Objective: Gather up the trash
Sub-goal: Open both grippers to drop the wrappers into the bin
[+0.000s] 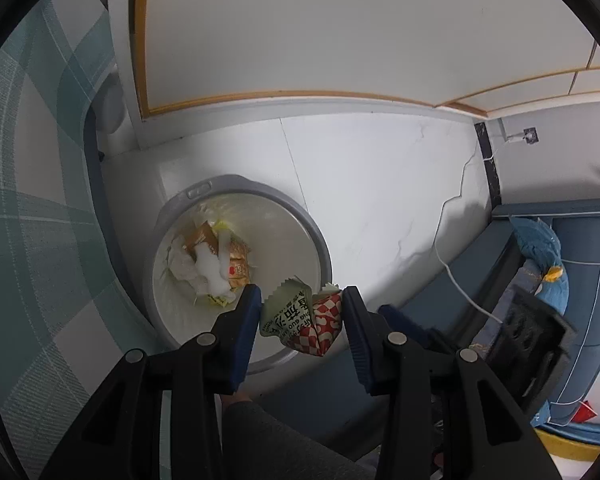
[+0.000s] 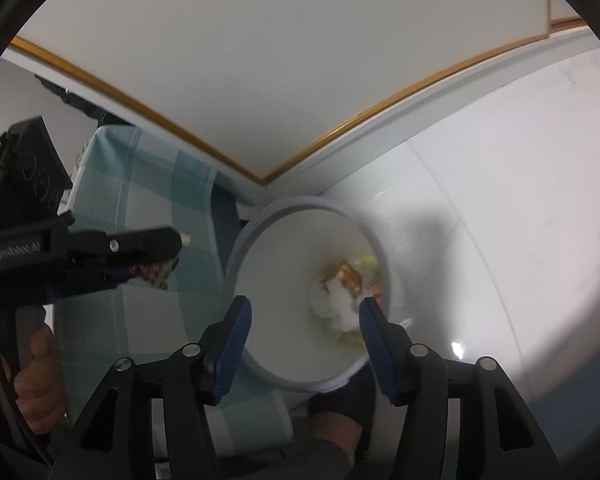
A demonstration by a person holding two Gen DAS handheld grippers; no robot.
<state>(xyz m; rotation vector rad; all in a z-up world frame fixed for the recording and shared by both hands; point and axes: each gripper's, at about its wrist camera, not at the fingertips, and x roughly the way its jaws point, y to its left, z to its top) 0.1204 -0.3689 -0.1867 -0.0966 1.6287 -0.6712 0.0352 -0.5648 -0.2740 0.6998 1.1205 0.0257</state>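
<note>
Floor: white tiles (image 1: pixel 380 184), bordered by a checked cloth (image 1: pixel 32 208).
Left gripper (image 1: pixel 302 312): pinching a crumpled wrapper (image 1: pixel 300 318) above the bin's near rim.
Right gripper (image 2: pixel 304 316): jaws spread, nothing between them, over the bin.
Right view only: hand (image 2: pixel 40 376) holding the left gripper.
Bin (image 1: pixel 316 236): grey, holding wrappers and tissue (image 1: pixel 212 264).

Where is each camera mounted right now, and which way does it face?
Left wrist: on the left gripper, facing down at the bin; it is shut on a wrapper; a leg shows below.
Right wrist: on the right gripper, open and empty, facing down into the bin; a hand shows.
Shared: bin, wrapper, tablecloth.
</note>
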